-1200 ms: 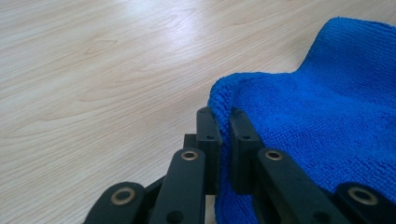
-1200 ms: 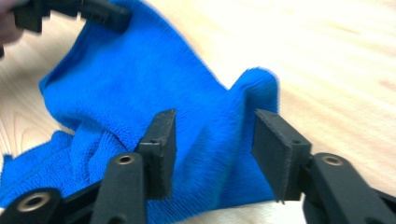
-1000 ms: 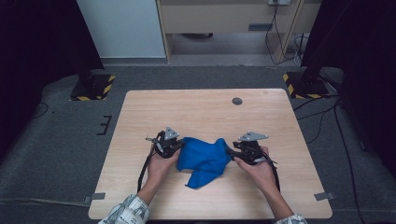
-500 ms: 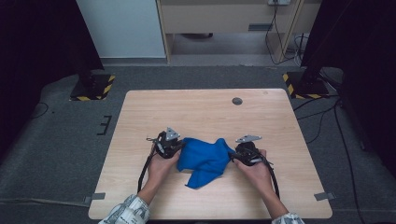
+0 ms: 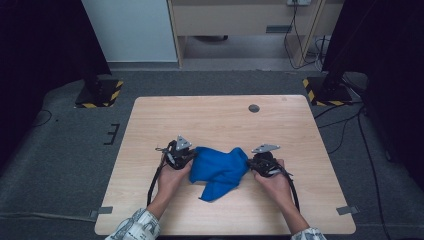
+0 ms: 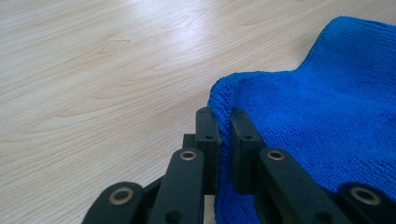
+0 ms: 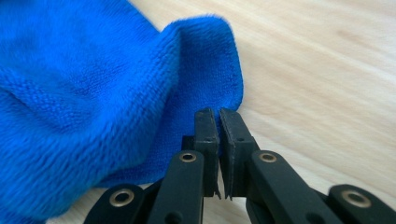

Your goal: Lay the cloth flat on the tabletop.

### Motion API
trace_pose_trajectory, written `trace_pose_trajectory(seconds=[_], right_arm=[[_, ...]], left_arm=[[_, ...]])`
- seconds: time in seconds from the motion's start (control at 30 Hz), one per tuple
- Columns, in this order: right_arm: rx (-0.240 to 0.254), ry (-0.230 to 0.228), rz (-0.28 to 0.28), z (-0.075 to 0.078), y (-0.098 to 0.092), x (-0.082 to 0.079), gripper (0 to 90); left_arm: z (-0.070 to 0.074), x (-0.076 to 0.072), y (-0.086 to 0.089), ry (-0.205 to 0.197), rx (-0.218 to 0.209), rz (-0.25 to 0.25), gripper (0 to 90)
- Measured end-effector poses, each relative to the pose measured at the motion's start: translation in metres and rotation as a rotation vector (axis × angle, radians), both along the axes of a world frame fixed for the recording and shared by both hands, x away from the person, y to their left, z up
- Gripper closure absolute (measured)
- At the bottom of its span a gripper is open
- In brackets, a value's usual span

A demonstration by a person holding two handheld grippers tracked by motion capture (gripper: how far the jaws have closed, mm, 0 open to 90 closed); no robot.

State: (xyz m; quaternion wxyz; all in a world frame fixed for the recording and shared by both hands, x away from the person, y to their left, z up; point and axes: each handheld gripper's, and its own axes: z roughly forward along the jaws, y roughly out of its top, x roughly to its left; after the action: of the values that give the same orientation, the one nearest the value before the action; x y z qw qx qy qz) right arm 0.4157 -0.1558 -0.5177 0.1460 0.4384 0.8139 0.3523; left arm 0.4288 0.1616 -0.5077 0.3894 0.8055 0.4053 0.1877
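Blue microfibre cloth (image 5: pixel 220 170) bunched on the near half of the table (image 5: pixel 220 120), pinched now at both ends. Right gripper (image 7: pixel 218 116) just closed, jaws all but together on the cloth's hemmed edge, where half a second earlier they stood partly open. Left gripper (image 6: pixel 220 119) clamped tight on a fold at the opposite side. With both ends secured, probably set for lifting and spreading flat.

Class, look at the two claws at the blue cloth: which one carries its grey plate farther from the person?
The left claw, at the blue microfibre cloth's left edge; its plate sits higher in the high view than the right claw's.
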Motion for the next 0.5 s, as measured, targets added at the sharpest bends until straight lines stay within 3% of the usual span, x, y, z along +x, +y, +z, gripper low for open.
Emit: trace_pose_trajectory(seconds=[0.3,0.4,0.5], right_arm=[[0.003,-0.035,-0.096,0.008,-0.034,0.008,86.1],[0.014,-0.033,-0.107,0.006,-0.034,0.008,85.7],[-0.006,-0.065,-0.107,0.006,-0.031,0.009,84.5]], left_arm=[[-0.001,0.000,-0.001,0.001,0.002,-0.002,83.6],[-0.001,0.000,-0.002,-0.002,0.007,-0.002,83.6],[-0.001,0.000,0.000,-0.001,0.006,0.001,83.5]])
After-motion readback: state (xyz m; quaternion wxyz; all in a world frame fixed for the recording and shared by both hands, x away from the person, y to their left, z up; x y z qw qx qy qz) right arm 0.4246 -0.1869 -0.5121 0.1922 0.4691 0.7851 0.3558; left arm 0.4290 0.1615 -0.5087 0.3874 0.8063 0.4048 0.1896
